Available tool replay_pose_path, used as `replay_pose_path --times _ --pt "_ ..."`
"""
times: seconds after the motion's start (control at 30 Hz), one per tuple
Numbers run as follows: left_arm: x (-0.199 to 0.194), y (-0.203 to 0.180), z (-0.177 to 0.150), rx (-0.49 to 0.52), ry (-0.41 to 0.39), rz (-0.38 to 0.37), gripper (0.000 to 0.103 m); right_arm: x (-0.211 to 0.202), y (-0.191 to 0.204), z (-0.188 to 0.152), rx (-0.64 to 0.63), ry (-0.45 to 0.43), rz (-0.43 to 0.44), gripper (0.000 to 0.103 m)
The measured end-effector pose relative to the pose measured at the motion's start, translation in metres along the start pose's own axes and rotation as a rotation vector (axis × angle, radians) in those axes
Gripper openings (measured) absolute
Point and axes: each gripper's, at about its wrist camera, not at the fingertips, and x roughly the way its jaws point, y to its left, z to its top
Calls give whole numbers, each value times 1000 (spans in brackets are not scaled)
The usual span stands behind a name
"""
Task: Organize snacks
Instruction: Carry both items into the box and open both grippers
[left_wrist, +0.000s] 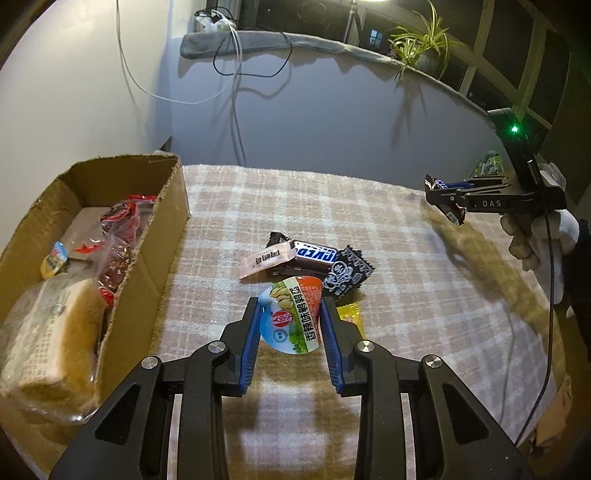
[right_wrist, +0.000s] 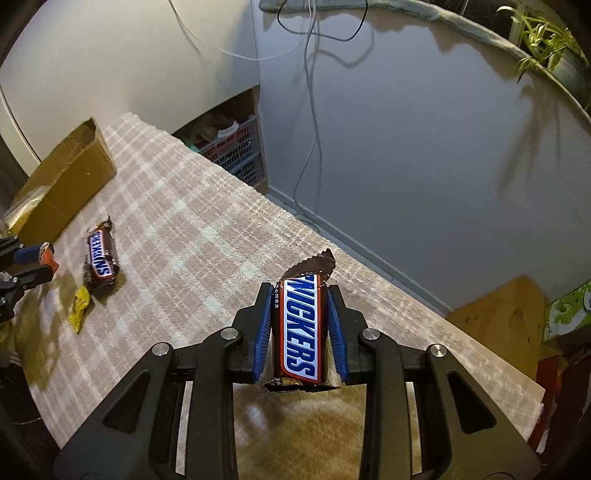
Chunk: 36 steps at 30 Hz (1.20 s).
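Note:
My left gripper (left_wrist: 290, 323) is shut on a round quail-egg snack cup (left_wrist: 291, 317) with a printed foil lid, held above the checked tablecloth (left_wrist: 406, 295). Just beyond it lie a Snickers bar (left_wrist: 310, 254), a pink sachet (left_wrist: 267, 260), a black patterned packet (left_wrist: 347, 275) and a yellow candy (left_wrist: 351, 314). My right gripper (right_wrist: 300, 328) is shut on a second Snickers bar (right_wrist: 300, 332), held upright above the table's right side; it also shows in the left wrist view (left_wrist: 448, 201). A cardboard box (left_wrist: 162, 236) at the left holds bread and red-wrapped snacks.
The box shows far left in the right wrist view (right_wrist: 70, 181), with the lying Snickers bar (right_wrist: 100, 258) and yellow candy (right_wrist: 79, 308) near it. Cables hang down the wall (left_wrist: 236, 92). A green packet (left_wrist: 489, 164) sits at the table's far right. Plastic baskets (right_wrist: 236, 147) stand behind the table.

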Motion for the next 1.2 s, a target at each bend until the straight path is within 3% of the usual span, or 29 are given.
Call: replay_pose_path --times 0.47,0.8,1.2 --pt "-51 20 -4 -36 -94 11 30 -50 68 28 -52 -108 72 29" --pt "-83 71 -12 -108 -152 63 30 -39 165 70 -148 -146 178 29" --pt "-108 130 -25 -194 -189 139 30 -16 241 100 -254 -128 250 29"
